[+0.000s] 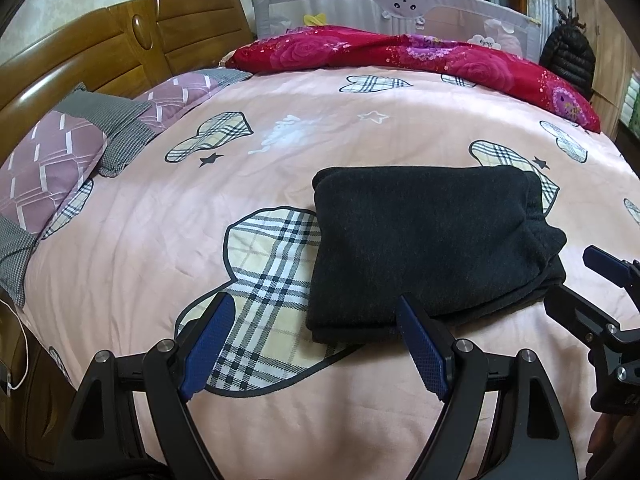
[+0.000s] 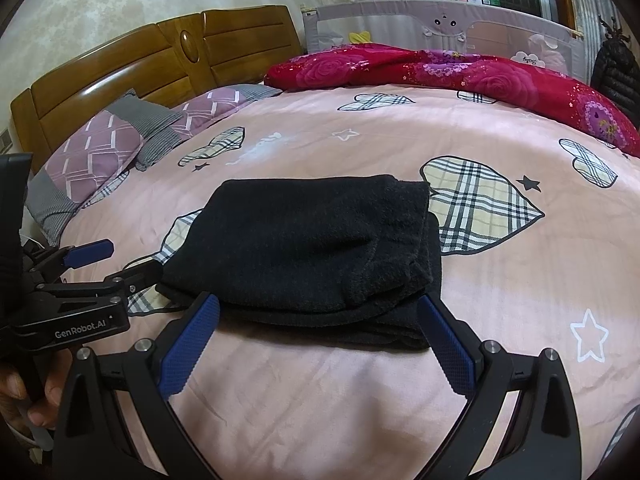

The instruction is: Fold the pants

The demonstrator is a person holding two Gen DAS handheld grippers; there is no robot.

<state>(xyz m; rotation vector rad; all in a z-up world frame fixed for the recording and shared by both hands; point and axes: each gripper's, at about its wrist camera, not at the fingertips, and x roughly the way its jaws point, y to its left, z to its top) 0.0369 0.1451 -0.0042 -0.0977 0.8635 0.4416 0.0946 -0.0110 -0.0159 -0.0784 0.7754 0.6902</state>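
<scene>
Folded black pants point(image 2: 312, 252) lie on the pink bed sheet point(image 2: 360, 400). Left gripper point(image 1: 316, 312) and right gripper point(image 2: 320, 308): fingers spread apart, holding nothing.

**A lived-in family bedroom**

This is a home bedroom. A wide bed point(image 1: 120, 240) with a pink sheet printed in plaid shapes and stars fills both views, backed by a carved wooden headboard point(image 2: 160, 56). Purple-and-grey pillows point(image 1: 52, 160) lie at its head, a red floral quilt point(image 2: 460, 76) along the far side (bunched up), beside a padded grey baby bed rail point(image 1: 400, 8). Patterned wallpaper and curtains stand behind.
</scene>
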